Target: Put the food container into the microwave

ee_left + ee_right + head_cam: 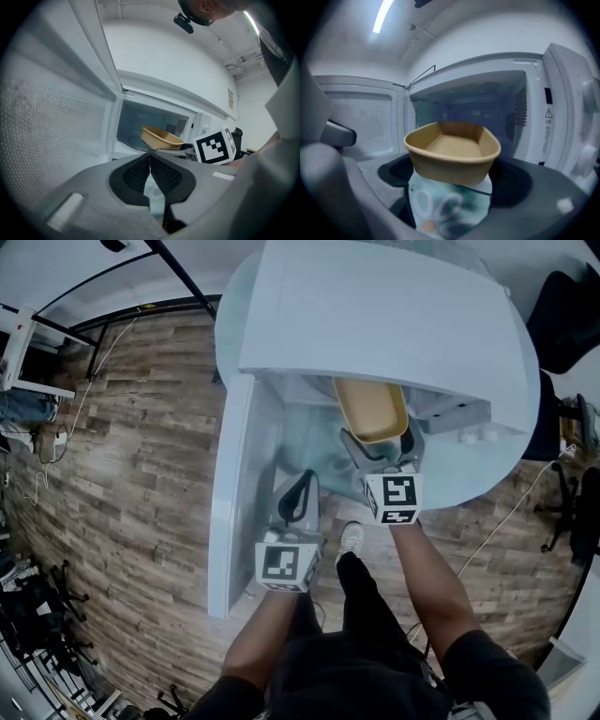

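The tan, empty food container (370, 409) is held level in my right gripper (380, 448), whose jaws are shut on its sides. In the right gripper view the container (452, 152) hangs just in front of the open cavity (478, 105) of the white microwave (375, 315). The microwave door (234, 493) is swung wide open to the left. My left gripper (298, 498) is lower and to the left, beside the door, with its pads (140, 171) pressed together and nothing between them. From the left gripper view the container (161, 138) shows at the mouth of the cavity.
The microwave stands on a round white table (506, 456). Its control panel (576, 117) is to the right of the cavity. Black chairs (567, 315) stand at the right, over a wooden floor (141, 427). The person's shoe (350, 540) is below the table edge.
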